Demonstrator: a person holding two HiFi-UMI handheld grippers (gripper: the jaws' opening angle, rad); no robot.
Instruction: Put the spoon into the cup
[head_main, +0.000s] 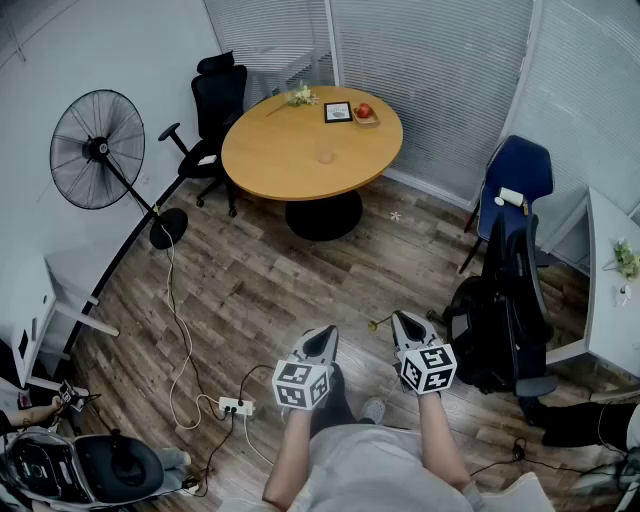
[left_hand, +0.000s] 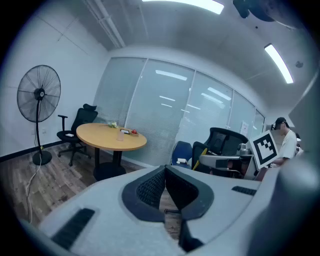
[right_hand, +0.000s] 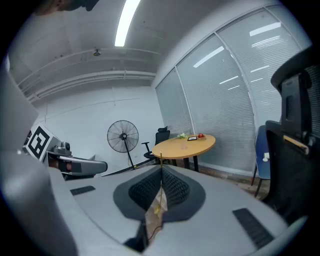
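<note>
A clear cup (head_main: 325, 155) stands on the round wooden table (head_main: 280, 165) at the far side of the room, well away from both grippers. My right gripper (head_main: 398, 318) is shut on a thin golden spoon (head_main: 381, 322), whose end sticks out past the tips to the left. In the right gripper view the spoon (right_hand: 161, 185) stands upright between the shut jaws of the gripper (right_hand: 161, 167), with the cup (right_hand: 184, 144) small in the distance. My left gripper (head_main: 325, 333) is shut with nothing in it; its own view shows the tips (left_hand: 165, 169) meeting and the cup (left_hand: 120, 135) far off.
On the table are flowers (head_main: 300, 96), a picture frame (head_main: 338, 112) and a red apple (head_main: 364, 110). A standing fan (head_main: 97, 150) and a black office chair (head_main: 215, 110) stand to the left, a blue chair (head_main: 515, 180) and a black chair (head_main: 510, 300) to the right. A power strip (head_main: 236, 406) and cable lie on the floor.
</note>
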